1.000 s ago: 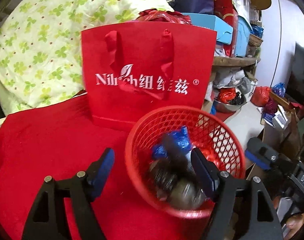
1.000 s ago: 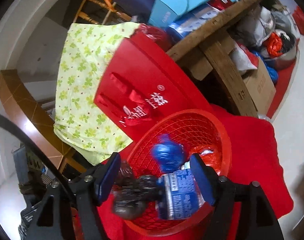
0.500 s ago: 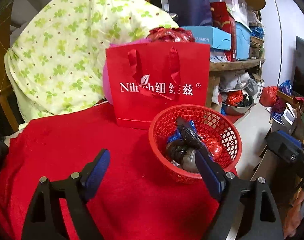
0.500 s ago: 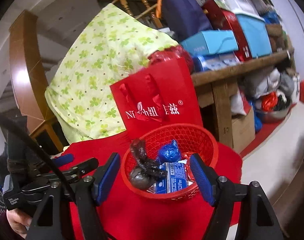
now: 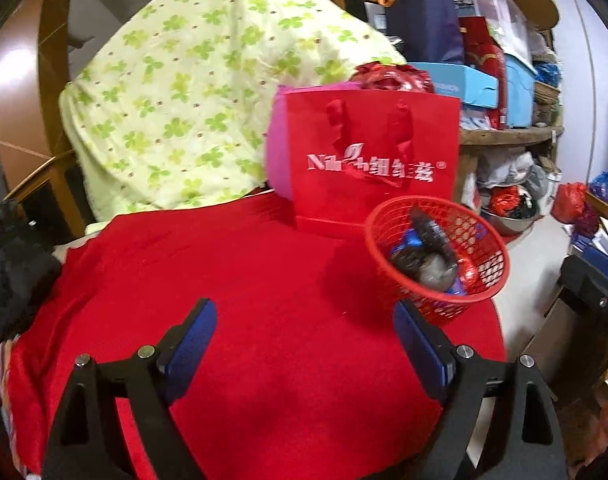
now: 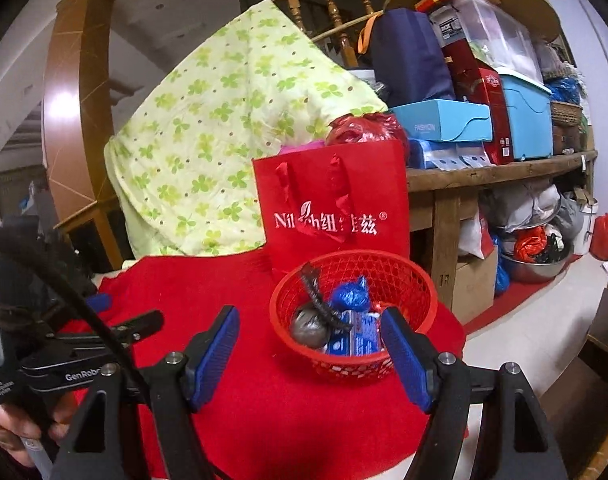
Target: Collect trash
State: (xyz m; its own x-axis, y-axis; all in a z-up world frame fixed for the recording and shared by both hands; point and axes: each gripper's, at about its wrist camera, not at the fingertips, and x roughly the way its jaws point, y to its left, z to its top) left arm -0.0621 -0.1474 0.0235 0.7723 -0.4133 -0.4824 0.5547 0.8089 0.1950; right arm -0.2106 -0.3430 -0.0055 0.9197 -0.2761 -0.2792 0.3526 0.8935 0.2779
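Beside the bag [image 6: 336, 216], the basket [image 6: 354, 364] holds the trash [image 6: 336, 320], both grippers [image 5: 304, 350] [image 6: 310, 352] empty with jaws apart, so collecting looks finished unless more litter appears.

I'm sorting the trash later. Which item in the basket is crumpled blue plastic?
The small blue wad at the back of the red basket. The black bag in front is dark and knotted, and the blue-and-white packet is flat and printed.

Red plastic mesh basket [image 6: 354, 280] w/ crinkly trash on fuzzy red cloth [image 6: 263, 408].
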